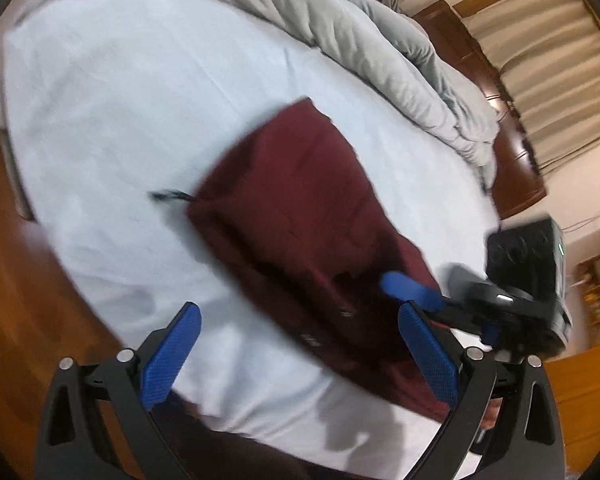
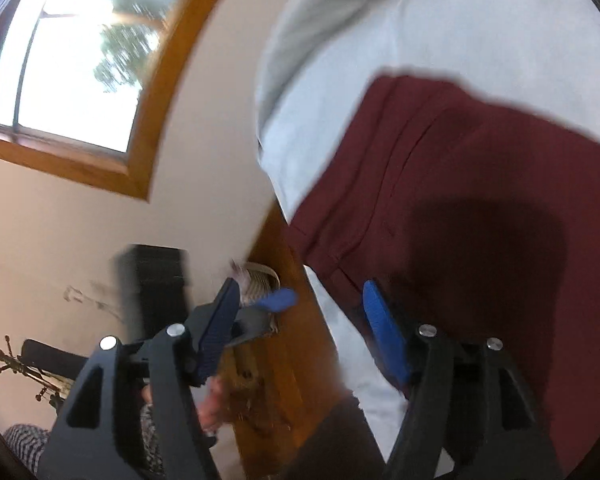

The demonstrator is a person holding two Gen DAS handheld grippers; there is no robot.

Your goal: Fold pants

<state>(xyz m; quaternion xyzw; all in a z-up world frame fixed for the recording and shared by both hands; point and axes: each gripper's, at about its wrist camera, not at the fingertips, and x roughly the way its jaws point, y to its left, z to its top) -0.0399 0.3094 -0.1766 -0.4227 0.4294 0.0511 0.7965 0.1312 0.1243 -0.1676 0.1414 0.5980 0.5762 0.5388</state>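
Setting: bedroom with a bed (image 1: 100, 92) under a pale blue sheet; a grey duvet (image 1: 380, 40) is bunched along the far side, and a wooden floor is seen round the near edge.
Pants: the maroon pants (image 1: 300, 208) lie flat on the sheet towards the near right part of the bed, as a compact, roughly rectangular bundle; a dark drawstring (image 1: 168, 196) sticks out at its left edge.
Left gripper: the left gripper (image 1: 300, 360) is held above the near edge of the bundle with its fingers spread wide; nothing is gripped between them.
Right gripper: the right gripper (image 2: 300, 332) is held at the bed's edge beside the pants, its fingers apart and empty; no cloth is pinched.
Done: at least one fold is judged complete, since layered edges are seen and no separate legs are spread out.
Left: possibly a last fold or a smoothing of the bundle; whether more is needed cannot be told through the blur.
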